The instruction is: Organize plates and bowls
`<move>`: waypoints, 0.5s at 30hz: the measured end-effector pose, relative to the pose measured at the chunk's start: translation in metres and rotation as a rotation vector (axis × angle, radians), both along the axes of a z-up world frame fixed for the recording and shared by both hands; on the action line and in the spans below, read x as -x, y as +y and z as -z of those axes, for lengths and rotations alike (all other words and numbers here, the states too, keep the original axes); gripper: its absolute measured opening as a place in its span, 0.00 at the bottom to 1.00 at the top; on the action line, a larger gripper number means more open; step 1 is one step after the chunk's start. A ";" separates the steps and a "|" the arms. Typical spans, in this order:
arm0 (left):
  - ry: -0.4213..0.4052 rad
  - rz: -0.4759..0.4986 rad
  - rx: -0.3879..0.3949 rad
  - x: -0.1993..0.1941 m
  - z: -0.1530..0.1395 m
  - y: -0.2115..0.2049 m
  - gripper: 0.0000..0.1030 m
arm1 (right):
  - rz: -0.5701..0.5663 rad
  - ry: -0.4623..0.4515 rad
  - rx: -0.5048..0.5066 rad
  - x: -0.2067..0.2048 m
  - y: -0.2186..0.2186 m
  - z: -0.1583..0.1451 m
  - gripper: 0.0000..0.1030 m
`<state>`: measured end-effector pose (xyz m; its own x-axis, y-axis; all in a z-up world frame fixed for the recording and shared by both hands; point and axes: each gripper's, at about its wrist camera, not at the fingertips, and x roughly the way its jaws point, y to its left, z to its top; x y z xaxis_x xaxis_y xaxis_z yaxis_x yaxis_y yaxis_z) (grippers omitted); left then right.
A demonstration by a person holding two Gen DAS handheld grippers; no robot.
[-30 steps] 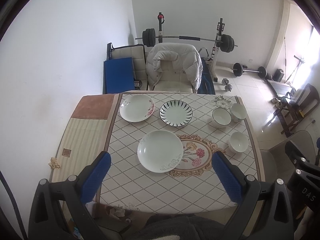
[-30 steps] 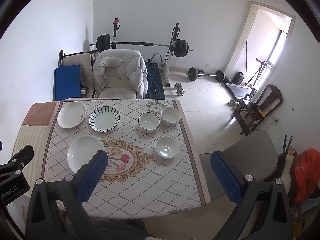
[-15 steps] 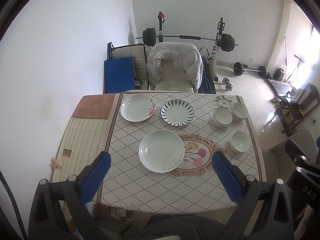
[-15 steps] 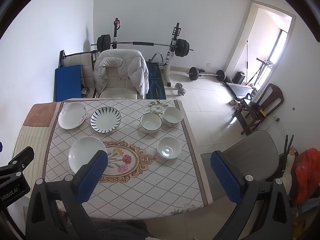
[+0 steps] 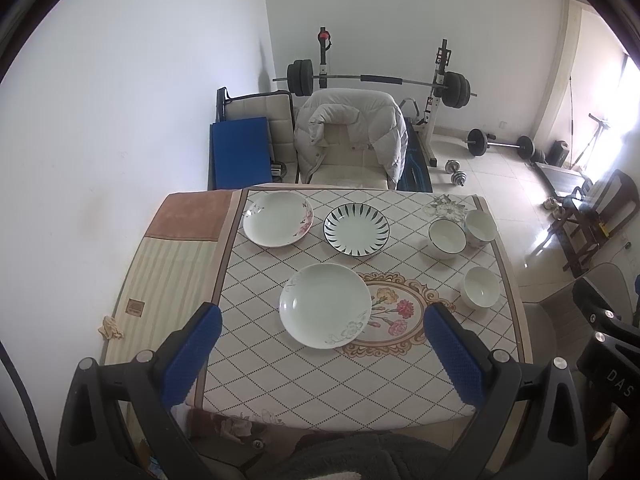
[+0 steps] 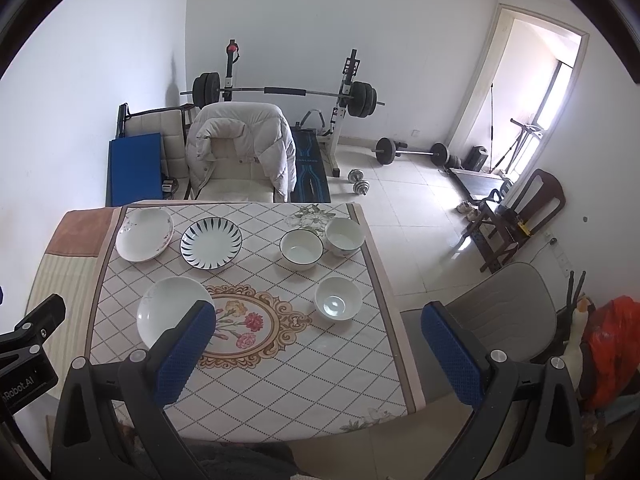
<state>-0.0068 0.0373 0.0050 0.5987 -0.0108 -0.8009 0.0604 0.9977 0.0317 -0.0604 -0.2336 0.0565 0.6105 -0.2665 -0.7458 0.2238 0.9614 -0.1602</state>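
**Six pieces of tableware, unsorted; both grippers high above the table and empty**

Left gripper (image 5: pixel 320 344): jaws wide apart, nothing between the blue pads (image 5: pixel 192 354). Held well above the near edge of the table (image 5: pixel 304 392), looking down on it.

Right gripper (image 6: pixel 318 346): jaws likewise wide apart and empty, held above the table's near right corner.

All places below are given from the oval flower medallion (image 5: pixel 390 314) printed on the tablecloth.

- Plain white plate (image 5: pixel 325 310): overlapping the medallion's left edge; nearest piece to the left gripper.
- Dark-rayed plate (image 5: pixel 356 230): beyond the medallion, toward the chair.
- Pink-flowered plate (image 5: pixel 278 219): beyond and to the left, just beside the rayed plate, apart from it.
- Small white bowl (image 6: pixel 338 298): just right of the medallion; nearest piece to the right gripper.
- Dark-rimmed bowl (image 6: pixel 301 249): beyond and to the right.
- Pale bowl (image 6: pixel 345 236): beside the dark-rimmed bowl, at the far right corner; whether the two touch cannot be told.

Change over the last second: none in the tableware; every piece lies as it did. The whole scene has slid slightly in both views, so both grippers have drifted a little, with the jaws no closer together.

Reading for the task: nothing is stacked or grouped yet, and no piece has been touched. The work appears to be at its very start, probably with the plates on the left side falling to the left gripper and the bowls on the right to the other.
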 end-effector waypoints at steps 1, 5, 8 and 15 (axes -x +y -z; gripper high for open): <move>-0.001 0.000 0.001 0.000 0.000 0.000 1.00 | 0.001 -0.002 0.002 0.000 0.000 0.000 1.00; -0.005 0.002 0.002 0.000 -0.001 -0.001 1.00 | 0.004 -0.009 0.007 0.002 -0.001 -0.001 1.00; -0.006 0.004 0.001 -0.003 -0.002 -0.002 1.00 | 0.004 -0.009 0.007 0.002 -0.001 -0.001 1.00; -0.008 -0.001 -0.002 -0.004 -0.002 -0.004 1.00 | 0.005 -0.009 0.005 0.002 -0.001 -0.001 1.00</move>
<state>-0.0027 0.0336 0.0068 0.6050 -0.0088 -0.7962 0.0589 0.9977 0.0337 -0.0622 -0.2345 0.0573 0.6160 -0.2737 -0.7387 0.2305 0.9593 -0.1632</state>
